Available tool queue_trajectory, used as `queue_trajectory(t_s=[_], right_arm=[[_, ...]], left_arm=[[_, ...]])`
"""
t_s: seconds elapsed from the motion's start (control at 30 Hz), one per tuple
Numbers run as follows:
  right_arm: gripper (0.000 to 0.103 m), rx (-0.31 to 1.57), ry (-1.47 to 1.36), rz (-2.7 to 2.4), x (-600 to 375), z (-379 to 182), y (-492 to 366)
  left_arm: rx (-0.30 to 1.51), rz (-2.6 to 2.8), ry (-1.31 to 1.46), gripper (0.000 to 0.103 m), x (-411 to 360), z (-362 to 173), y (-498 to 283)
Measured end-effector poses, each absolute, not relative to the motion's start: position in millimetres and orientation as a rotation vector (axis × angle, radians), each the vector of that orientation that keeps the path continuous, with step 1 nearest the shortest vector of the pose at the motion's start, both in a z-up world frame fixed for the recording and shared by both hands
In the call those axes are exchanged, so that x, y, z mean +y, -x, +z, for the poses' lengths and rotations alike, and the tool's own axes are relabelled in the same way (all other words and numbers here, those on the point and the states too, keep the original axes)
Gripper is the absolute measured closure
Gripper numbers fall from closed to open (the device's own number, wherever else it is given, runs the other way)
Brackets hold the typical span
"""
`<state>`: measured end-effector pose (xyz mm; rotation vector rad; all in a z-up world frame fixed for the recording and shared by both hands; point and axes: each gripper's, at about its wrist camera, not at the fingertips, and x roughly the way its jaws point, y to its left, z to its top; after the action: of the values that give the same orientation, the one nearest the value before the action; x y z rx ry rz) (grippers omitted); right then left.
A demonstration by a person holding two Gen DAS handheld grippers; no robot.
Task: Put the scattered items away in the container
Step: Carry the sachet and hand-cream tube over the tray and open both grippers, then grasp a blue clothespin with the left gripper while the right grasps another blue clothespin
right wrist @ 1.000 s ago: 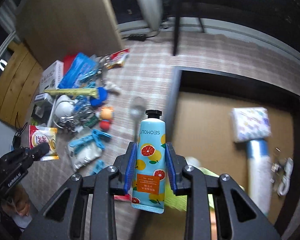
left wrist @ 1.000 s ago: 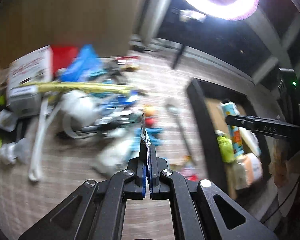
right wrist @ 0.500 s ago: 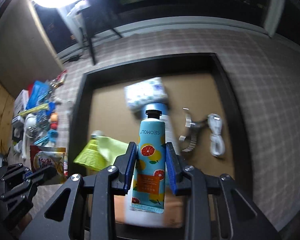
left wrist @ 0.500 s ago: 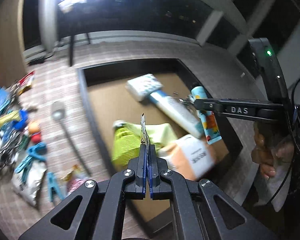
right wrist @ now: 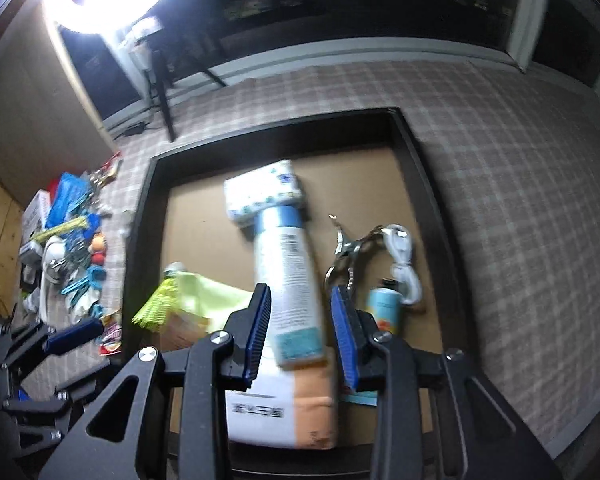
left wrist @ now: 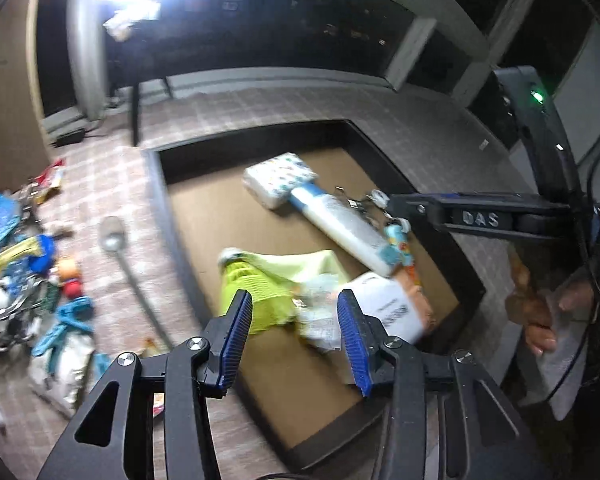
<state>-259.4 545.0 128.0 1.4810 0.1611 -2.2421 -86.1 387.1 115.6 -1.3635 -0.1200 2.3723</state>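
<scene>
1. Dropping off is the step in hand. In the left wrist view the left gripper (left wrist: 296, 336) has just been opening; its jaws stand wide over the tray (left wrist: 160, 200), and a blurred white packet (left wrist: 320, 316) shows between them without touching the pads, apparently just let go onto the contents. A green cloth (left wrist: 296, 264) lies at 12 o'clock of the jaws, a long bottle (left wrist: 340, 228) at 1 o'clock. Only this view shows a spoon (left wrist: 116, 240) on the table at 10 o'clock and the person's hand (left wrist: 540, 312) behind the right gripper (left wrist: 396, 204).

2. In the right wrist view the right gripper (right wrist: 300, 328) has also just been opening; its jaws stand moderately apart and grip nothing. The hand-cream tube (right wrist: 384, 312) lies in the tray (right wrist: 140, 208) at 3 o'clock of the jaws. Only this view shows a metal clip (right wrist: 348, 248) and a white cable (right wrist: 404, 264) at 1 o'clock.

3. Next, I judge, both grippers must swing back to the clutter (right wrist: 72, 248) at 9 o'clock and pick again.
</scene>
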Motion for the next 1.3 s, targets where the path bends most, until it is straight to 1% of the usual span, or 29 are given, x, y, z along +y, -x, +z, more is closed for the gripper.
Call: queue_trajectory(t_s=[0.2, 0.43, 0.6, 0.83, 1.3], right_arm=[[0.072, 0.234, -1.404, -2.136, 493.7, 134.7, 243.9], [0.072, 0.361, -1.325, -1.964, 419.2, 130.5, 220.2], [0.069, 0.487, -1.278, -1.864, 371.0, 121.1, 200.9], [0.069, 0.628, -1.245, -1.729, 314.6, 98.0, 183.4], [0.069, 0.673, -1.257, -1.652, 275.9, 66.1, 186.1]], left_arm=[[-0.2, 2.485, 1.438, 0.062, 325.0, 105.4, 85.9], [-0.283, 2.583, 1.535, 0.062, 257.0, 88.0, 78.6], [-0.293, 2.616, 1.608, 0.062, 224.2, 71.1, 74.4], [-0.287, 2.599, 1.671, 0.062, 212.1, 51.6, 79.9], [-0.245, 2.565, 1.713, 0.062, 213.3, 34.1, 98.1]])
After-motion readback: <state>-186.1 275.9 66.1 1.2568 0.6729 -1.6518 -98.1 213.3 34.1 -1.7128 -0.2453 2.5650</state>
